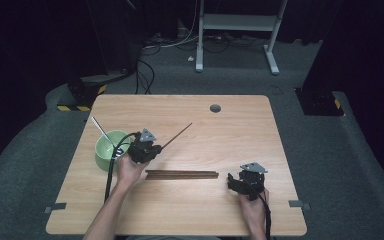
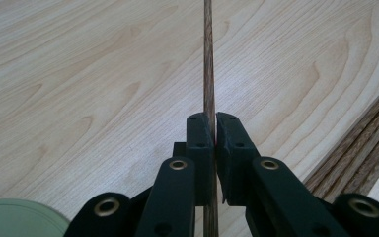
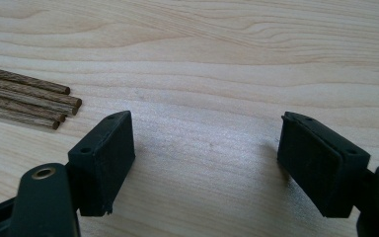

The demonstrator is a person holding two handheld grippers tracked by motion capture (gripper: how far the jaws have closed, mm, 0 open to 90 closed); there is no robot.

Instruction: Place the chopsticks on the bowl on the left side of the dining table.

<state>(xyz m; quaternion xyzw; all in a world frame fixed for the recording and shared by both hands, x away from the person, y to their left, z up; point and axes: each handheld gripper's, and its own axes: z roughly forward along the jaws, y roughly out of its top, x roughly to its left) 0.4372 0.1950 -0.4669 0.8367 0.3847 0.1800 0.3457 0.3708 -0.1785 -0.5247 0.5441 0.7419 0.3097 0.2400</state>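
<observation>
My left gripper is shut on one thin dark wooden stick, which points away to the upper right just above the table. A bundle of several like sticks lies flat across the table's middle, just below the left gripper. To the right of that bundle's end, my right gripper stands open and low over the bare wood, with nothing between its jaws.
A pale green bowl sits left of the left hand with a slim light utensil leaning out of it. The wooden table has a round grommet at the back. Dark floor, cables and a desk frame lie beyond.
</observation>
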